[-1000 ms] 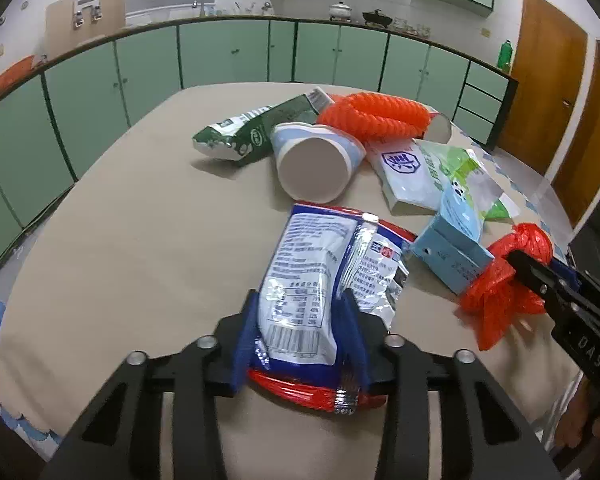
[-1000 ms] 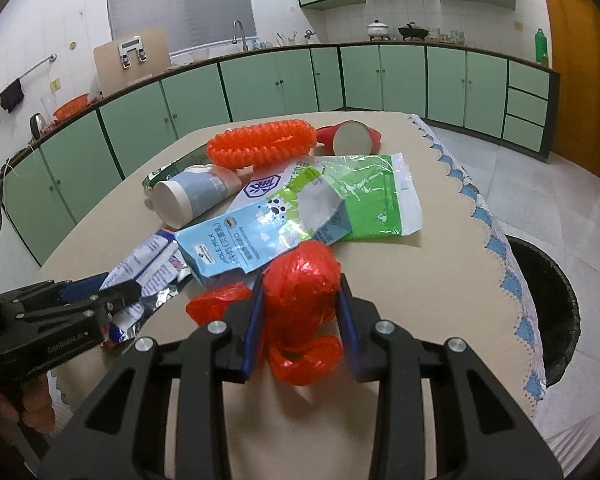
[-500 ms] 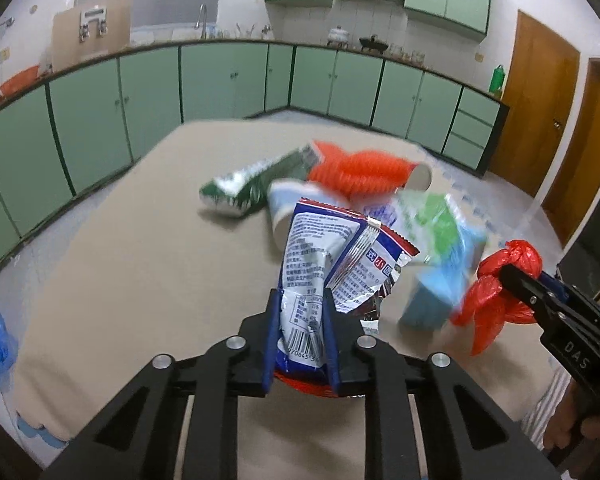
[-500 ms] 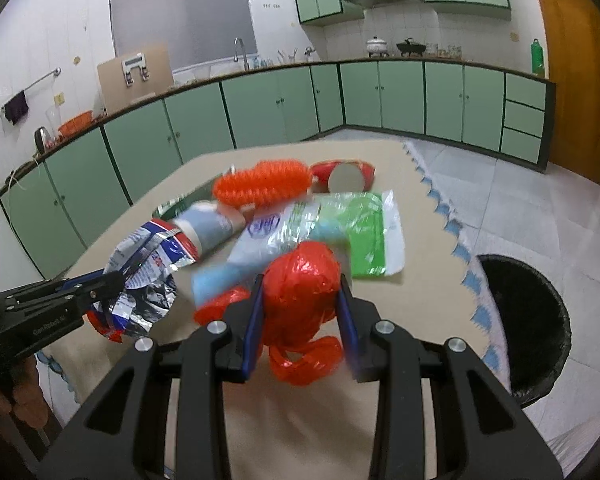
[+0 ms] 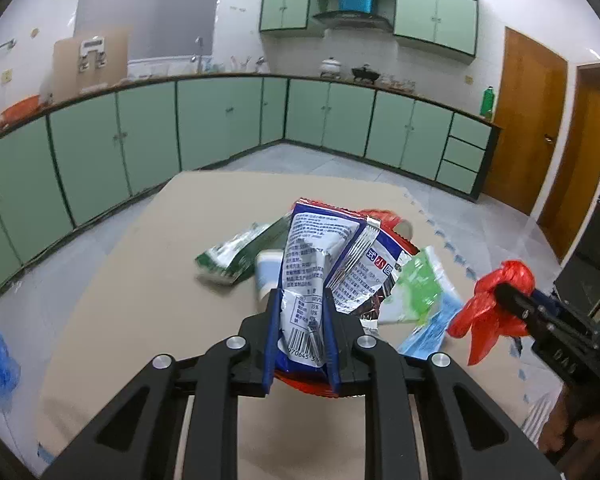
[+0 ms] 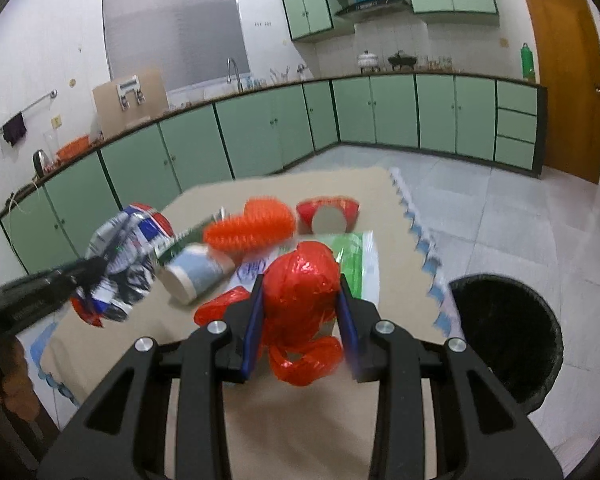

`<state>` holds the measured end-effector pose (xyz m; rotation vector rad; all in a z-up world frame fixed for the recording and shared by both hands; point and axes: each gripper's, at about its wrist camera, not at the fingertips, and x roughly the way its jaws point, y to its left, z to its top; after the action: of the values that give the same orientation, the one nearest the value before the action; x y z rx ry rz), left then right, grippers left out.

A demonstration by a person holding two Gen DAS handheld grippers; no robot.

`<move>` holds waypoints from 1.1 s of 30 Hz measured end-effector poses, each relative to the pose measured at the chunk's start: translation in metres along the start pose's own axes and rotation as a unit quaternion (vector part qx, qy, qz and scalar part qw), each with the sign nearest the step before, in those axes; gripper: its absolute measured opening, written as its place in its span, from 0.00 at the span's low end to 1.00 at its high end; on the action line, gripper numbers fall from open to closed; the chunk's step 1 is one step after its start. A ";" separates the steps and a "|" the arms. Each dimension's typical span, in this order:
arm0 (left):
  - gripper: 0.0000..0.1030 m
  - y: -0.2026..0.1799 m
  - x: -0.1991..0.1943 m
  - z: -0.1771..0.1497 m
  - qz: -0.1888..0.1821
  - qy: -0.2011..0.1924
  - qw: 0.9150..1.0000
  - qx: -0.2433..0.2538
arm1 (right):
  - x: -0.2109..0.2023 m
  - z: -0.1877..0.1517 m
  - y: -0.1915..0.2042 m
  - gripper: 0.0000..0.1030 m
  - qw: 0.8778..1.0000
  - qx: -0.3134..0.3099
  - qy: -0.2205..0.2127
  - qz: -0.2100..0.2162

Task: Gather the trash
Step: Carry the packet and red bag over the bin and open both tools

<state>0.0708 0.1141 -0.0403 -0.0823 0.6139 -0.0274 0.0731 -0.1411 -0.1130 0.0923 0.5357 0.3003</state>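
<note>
Two pieces of trash are hanging clear of the beige surface (image 5: 112, 280) — I am holding one in each tool. My left gripper (image 5: 301, 312) is keeping its jaws clamped on the blue-and-white snack bag (image 5: 320, 256), having just squeezed further in on it. My right gripper (image 6: 300, 300) is gripping the red plastic bag (image 6: 302, 284), jaws pressed against both its sides. Behind the snack bag, a green wrapper (image 5: 236, 254), a paper cup (image 6: 194, 270), an orange ribbed tube (image 6: 250, 226) and a green-and-white pouch (image 5: 420, 284) are lying on the surface. Right of that surface, a black bin (image 6: 508, 336) is standing on the floor.
</note>
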 end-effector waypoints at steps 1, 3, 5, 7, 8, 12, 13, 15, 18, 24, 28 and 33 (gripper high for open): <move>0.19 -0.005 0.001 0.004 -0.004 -0.005 1.000 0.003 | -0.003 0.005 -0.003 0.31 1.000 0.003 -0.006 0.000; 0.19 -0.014 0.003 0.012 -0.015 -0.013 1.000 0.008 | -0.009 0.016 -0.010 0.31 1.000 0.007 -0.017 -0.005; 0.19 -0.026 0.008 0.021 -0.027 -0.022 0.999 0.014 | -0.014 0.024 -0.020 0.31 0.999 0.016 -0.029 -0.012; 0.19 -0.039 0.014 0.027 -0.038 -0.025 0.999 0.019 | -0.017 0.030 -0.030 0.31 0.999 0.021 -0.036 -0.025; 0.19 -0.044 0.016 0.029 -0.043 -0.026 0.999 0.020 | -0.019 0.031 -0.036 0.31 0.998 0.023 -0.040 -0.031; 0.19 -0.074 0.033 0.037 -0.076 -0.020 0.996 0.029 | -0.024 0.035 -0.056 0.31 0.997 0.029 -0.048 -0.053; 0.19 -0.081 0.036 0.039 -0.082 -0.018 0.996 0.032 | -0.026 0.036 -0.063 0.31 0.996 0.029 -0.051 -0.062; 0.19 -0.098 0.044 0.040 -0.095 -0.015 0.995 0.040 | -0.031 0.037 -0.077 0.31 0.995 0.032 -0.056 -0.078; 0.19 -0.127 0.059 0.044 -0.115 -0.008 0.992 0.053 | -0.038 0.040 -0.102 0.31 0.992 0.041 -0.063 -0.105; 0.20 -0.187 0.085 0.042 -0.155 0.009 0.985 0.078 | -0.046 0.035 -0.165 0.31 0.983 0.065 -0.060 -0.158; 0.20 -0.234 0.109 0.038 -0.180 0.031 0.979 0.096 | -0.044 0.029 -0.203 0.31 0.978 0.078 -0.053 -0.187; 0.23 -0.286 0.147 0.031 -0.183 0.059 0.974 0.121 | -0.027 0.017 -0.251 0.31 0.972 0.098 -0.035 -0.210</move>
<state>0.2087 -0.1758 -0.0755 0.0431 0.7039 -0.4666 0.1241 -0.3881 -0.1269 0.1773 0.4997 -0.1697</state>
